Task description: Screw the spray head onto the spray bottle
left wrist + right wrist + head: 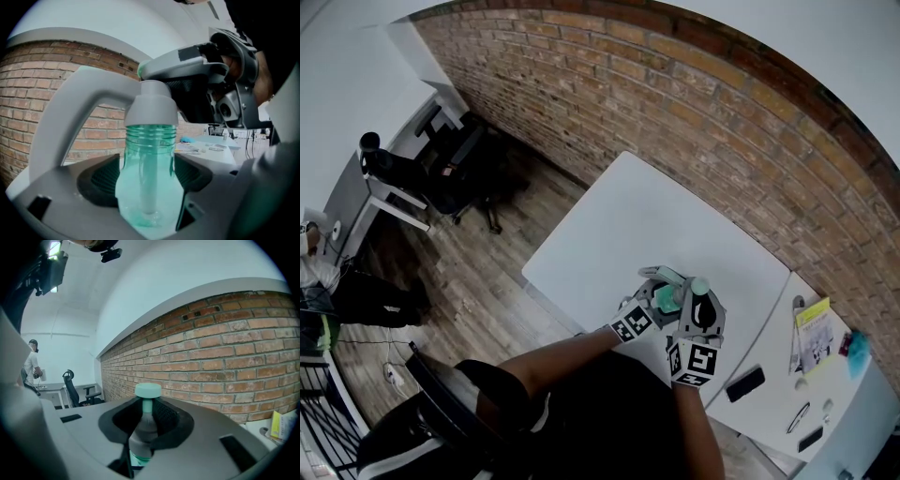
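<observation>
My left gripper point(649, 298) is shut on the clear teal spray bottle point(149, 183), which stands upright between its black pads point(96, 183). On the bottle's threaded neck sits the grey spray head point(151, 107), with its dip tube running down inside the bottle. My right gripper point(701, 317) reaches in from the right and is shut on the spray head point(144, 426), whose teal cap point(148, 390) sticks up above the pads. In the head view both grippers meet over the near part of the white table point(619, 225), and the bottle point(667, 301) shows between them.
A brick wall point(694, 103) runs behind the table. A second white table to the right holds a dark phone point(744, 383), papers point(814, 330) and a teal object point(858, 352). Black office chairs point(459, 159) stand at the far left, on the wooden floor.
</observation>
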Available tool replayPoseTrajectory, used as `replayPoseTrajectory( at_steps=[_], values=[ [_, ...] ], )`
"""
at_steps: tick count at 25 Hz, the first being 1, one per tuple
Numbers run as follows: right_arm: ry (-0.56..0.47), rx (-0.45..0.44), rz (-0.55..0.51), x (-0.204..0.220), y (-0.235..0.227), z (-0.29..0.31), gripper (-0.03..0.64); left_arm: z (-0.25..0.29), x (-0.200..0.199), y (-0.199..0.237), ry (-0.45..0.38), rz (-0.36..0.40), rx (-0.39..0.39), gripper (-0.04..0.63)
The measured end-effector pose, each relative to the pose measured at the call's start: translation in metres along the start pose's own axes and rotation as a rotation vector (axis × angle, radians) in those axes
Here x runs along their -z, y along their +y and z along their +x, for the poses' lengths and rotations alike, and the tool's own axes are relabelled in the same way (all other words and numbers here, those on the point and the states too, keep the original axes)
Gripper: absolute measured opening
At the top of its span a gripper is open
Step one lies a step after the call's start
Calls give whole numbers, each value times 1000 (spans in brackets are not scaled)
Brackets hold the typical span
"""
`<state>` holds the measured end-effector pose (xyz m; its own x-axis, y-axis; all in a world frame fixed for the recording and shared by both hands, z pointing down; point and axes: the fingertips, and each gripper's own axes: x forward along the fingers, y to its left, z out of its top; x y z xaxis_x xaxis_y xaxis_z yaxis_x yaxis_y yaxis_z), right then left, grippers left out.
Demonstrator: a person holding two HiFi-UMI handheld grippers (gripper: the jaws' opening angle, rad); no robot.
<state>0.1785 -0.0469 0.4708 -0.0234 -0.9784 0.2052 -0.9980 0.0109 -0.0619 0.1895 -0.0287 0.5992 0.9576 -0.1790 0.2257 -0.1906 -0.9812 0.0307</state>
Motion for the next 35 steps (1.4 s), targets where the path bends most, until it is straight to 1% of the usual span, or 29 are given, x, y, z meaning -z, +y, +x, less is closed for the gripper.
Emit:
replayPoseTrajectory(
  at_steps=[3,7,9,11,13,14,22,31,35],
  values=[
    [-7,11,-9,2,1,-2,66,-2,2,-2,-2,9,16,347],
    [-17,0,-28,5,3,-3,66,-5,3,-3,-4,45,21,350],
    [-27,-8,-11,6,2,-5,67,-5,3,-3,-2,53,22,350],
    [-26,-23,15,7,4,-7,94,-6,4,-3,1,54,30,350],
    [-14,-50,21,8,8,-9,159,-8,6,-4,5,46,38,351],
    [-8,-57,19,9,10,-10,173,-9,7,-4,6,43,39,351],
    [-22,-47,-1,1,15,-21,179,-19,11,-5,6,27,36,353],
    [-14,-22,17,5,16,-30,179,-26,14,-6,1,16,35,353],
    [-29,-13,17,-4,17,-30,179,-27,16,-6,8,27,41,353]
  ],
)
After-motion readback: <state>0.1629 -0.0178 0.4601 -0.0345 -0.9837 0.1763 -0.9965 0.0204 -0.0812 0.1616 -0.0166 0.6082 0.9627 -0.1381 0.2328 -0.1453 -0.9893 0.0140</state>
